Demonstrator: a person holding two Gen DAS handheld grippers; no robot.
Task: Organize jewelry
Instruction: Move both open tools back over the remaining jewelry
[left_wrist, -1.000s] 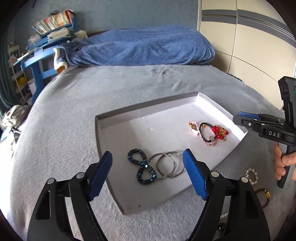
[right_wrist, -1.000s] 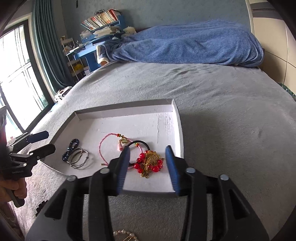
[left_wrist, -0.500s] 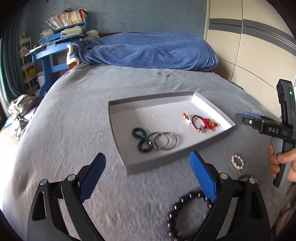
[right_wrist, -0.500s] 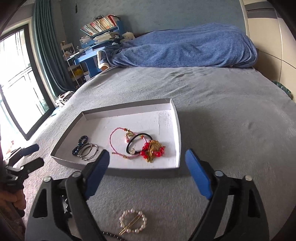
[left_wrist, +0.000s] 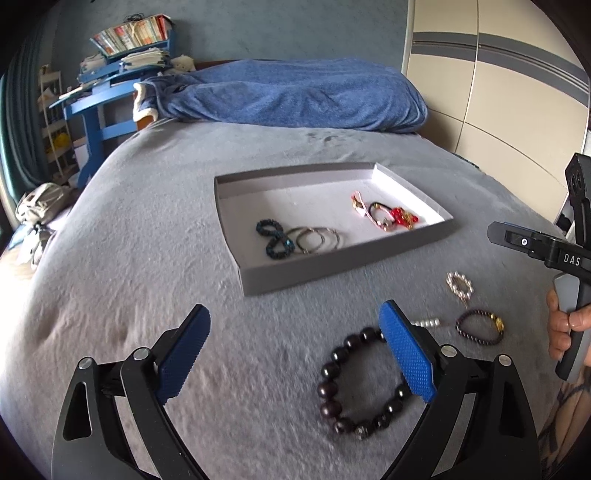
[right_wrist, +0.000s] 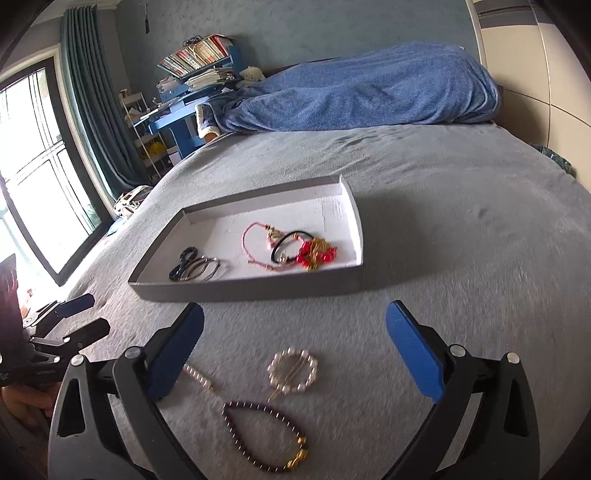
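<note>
- While both pairs of tongs hang above the grey bed (right_wrist: 461, 206), the loose jewelry lies in the lower part of each view, on the blanket in front of the tray (right_wrist: 258, 290).
- Left tongs (left_wrist: 295, 354) stand wide open and empty; the big dark bead bracelet (left_wrist: 360, 387) lies low and right of centre in the left view, partly behind the right-hand blue pad.
- Right tongs (right_wrist: 295, 350) have their jaws opening, nothing held; between and below them in the right view lie the pearl ring (right_wrist: 293, 369) and the thin dark bead bracelet (right_wrist: 264, 435) with its gold charm.
- Big bracelet: probably the heaviest piece, round hard beads that may roll off the pads; I would pinch across one side of the loop, on a single bead or two, and let the rest hang.
- Thin bracelet: light and limp, it will sag; take it near the gold charm, where there is more to bite.
- Pearl ring: small, smooth, likely slippery and delicate; close gently across its rim.
- Soft blanket beneath gives way, so the pads can press in a little to get under a strand.
- Tray, in the middle of both views, already holds a blue bead loop (left_wrist: 273, 240), metal bangles (left_wrist: 317, 239) and a red and gold cluster (right_wrist: 317, 253).
</note>
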